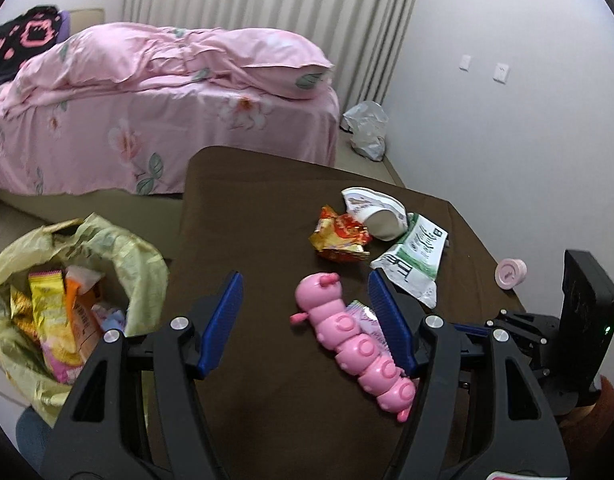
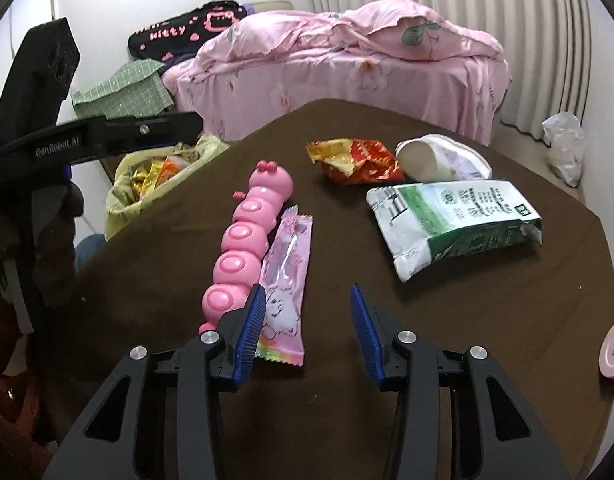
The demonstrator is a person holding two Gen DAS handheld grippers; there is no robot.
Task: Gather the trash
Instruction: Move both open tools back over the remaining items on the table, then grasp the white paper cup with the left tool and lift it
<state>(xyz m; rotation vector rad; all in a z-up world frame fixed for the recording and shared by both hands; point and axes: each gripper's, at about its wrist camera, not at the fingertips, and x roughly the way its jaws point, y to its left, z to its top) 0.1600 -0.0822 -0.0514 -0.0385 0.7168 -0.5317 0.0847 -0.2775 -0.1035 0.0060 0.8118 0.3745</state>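
On the brown table (image 2: pixel 447 320) lie a pink candy wrapper (image 2: pixel 285 280), a red and gold snack wrapper (image 2: pixel 357 160), a crushed white paper cup (image 2: pixel 439 158) and a green and white milk carton (image 2: pixel 451 222). The same wrapper (image 1: pixel 339 236), cup (image 1: pixel 377 214) and carton (image 1: pixel 415 258) show in the left wrist view. My right gripper (image 2: pixel 307 298) is open and empty, just right of the pink wrapper. My left gripper (image 1: pixel 305 284) is open and empty above the table, left of the pink caterpillar toy (image 1: pixel 355 336). A yellow trash bag (image 1: pixel 67 300) holds several wrappers.
The caterpillar toy (image 2: pixel 243 240) lies beside the pink wrapper. A small pink round case (image 1: pixel 510 274) sits at the table's right edge. A bed with pink bedding (image 1: pixel 147 112) stands behind the table. A white plastic bag (image 1: pixel 367 128) lies on the floor by the wall.
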